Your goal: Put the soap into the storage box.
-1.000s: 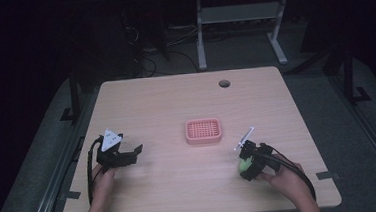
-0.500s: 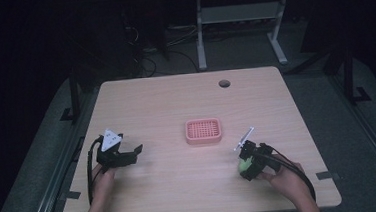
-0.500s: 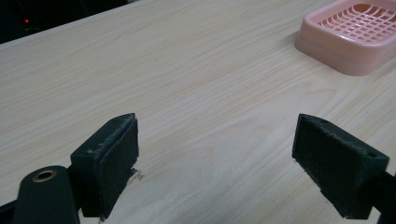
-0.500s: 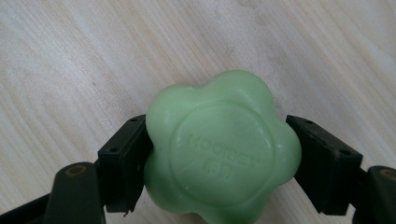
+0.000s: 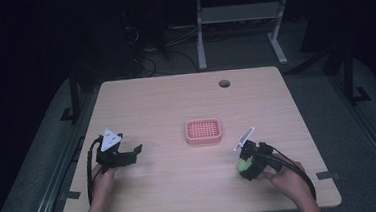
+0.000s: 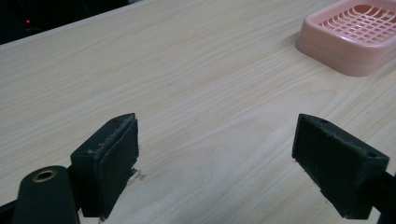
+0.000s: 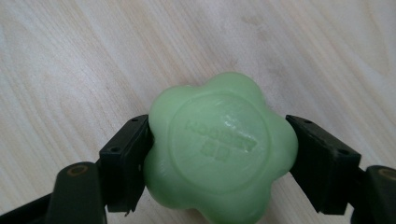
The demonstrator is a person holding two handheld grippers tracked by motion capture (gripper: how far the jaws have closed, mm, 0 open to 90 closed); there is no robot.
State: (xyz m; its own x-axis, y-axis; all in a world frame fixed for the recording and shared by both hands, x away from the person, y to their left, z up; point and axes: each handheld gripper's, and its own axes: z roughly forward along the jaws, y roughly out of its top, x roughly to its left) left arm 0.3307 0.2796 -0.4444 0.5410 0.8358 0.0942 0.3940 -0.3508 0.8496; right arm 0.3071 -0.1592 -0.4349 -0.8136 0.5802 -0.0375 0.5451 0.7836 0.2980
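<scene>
Pale green and waxy-smooth, the soap (image 7: 222, 149) is a rounded flower shape with soft lobes around its edge and a raised circular panel on its face, stamped with lettering too shallow to read for certain. The right gripper (image 7: 219, 158) is clenched on it, one black jaw pressed against a lobe on each side, with the bar's face turned up toward that gripper's camera and light wood grain behind it. In the high view the same soap (image 5: 243, 163) shows as a small green spot at the front of the right gripper (image 5: 247, 164), low over the near right part of the surface (image 5: 165, 102), with the person's right hand (image 5: 286, 177) behind it.

A pink soap dish (image 5: 203, 131) with a slotted grid floor sits near the middle of the surface, apart from the soap, farther from the person and to its left. The left gripper (image 6: 215, 158) has its jaws spread wide with nothing between them, over bare wood at the near left, and the soap dish (image 6: 355, 37) lies beyond it to one side.
</scene>
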